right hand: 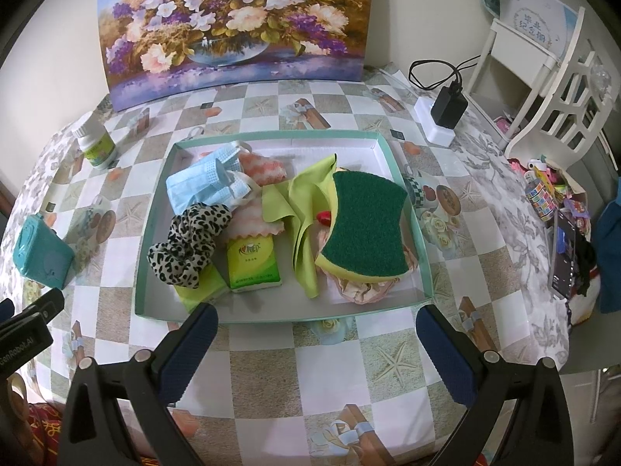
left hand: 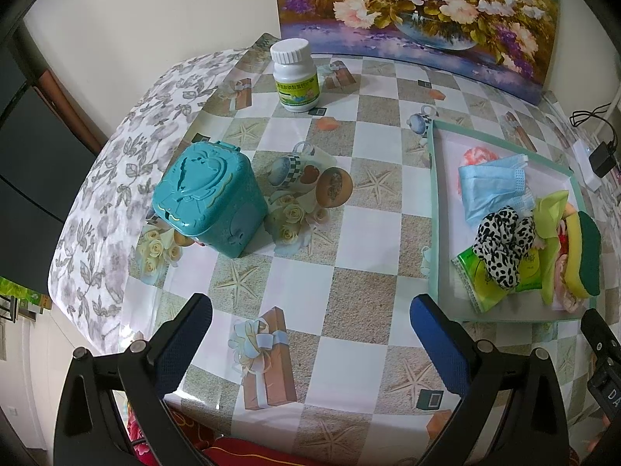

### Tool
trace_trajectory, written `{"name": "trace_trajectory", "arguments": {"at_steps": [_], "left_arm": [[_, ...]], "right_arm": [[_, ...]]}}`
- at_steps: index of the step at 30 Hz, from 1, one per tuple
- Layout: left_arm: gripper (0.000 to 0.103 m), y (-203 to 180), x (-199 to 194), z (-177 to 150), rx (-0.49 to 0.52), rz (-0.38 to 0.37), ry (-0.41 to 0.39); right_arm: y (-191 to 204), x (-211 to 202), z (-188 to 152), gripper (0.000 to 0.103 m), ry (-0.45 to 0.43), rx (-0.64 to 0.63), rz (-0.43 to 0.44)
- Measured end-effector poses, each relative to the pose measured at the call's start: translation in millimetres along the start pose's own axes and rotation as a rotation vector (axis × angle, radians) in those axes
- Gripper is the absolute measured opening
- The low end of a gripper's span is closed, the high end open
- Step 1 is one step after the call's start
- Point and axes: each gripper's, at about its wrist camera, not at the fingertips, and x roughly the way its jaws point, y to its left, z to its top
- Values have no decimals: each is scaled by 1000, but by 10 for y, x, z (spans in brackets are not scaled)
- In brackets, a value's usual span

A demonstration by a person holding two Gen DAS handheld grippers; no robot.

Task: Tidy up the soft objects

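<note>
Left of frame, the teal box (right hand: 40,250) and pill bottle (right hand: 95,146) stand on the table (right hand: 330,365). Centre, the tray (right hand: 421,229) holds mask (right hand: 202,188), scrunchie (right hand: 190,242), tissues (right hand: 252,262), cloth (right hand: 299,202), sponge (right hand: 365,225); sorting looks nearly finished. Both the left gripper (left hand: 310,330) and right gripper (right hand: 316,339) hang spread and empty.

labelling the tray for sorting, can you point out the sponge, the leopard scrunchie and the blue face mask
sponge (right hand: 365,229): right wrist view, middle of its green scouring face.
leopard scrunchie (right hand: 186,244): right wrist view, on the spotted fabric near its centre.
blue face mask (right hand: 196,188): right wrist view, on the flat pleated panel.
</note>
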Motion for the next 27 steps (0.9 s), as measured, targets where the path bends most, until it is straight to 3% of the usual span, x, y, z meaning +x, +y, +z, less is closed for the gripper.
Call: {"name": "trace_trajectory", "arguments": {"at_steps": [27], "left_arm": [[102,60,8,-18,-15,-2,-6]], "right_arm": [[9,-1,5,103,0,-2,-2]]}}
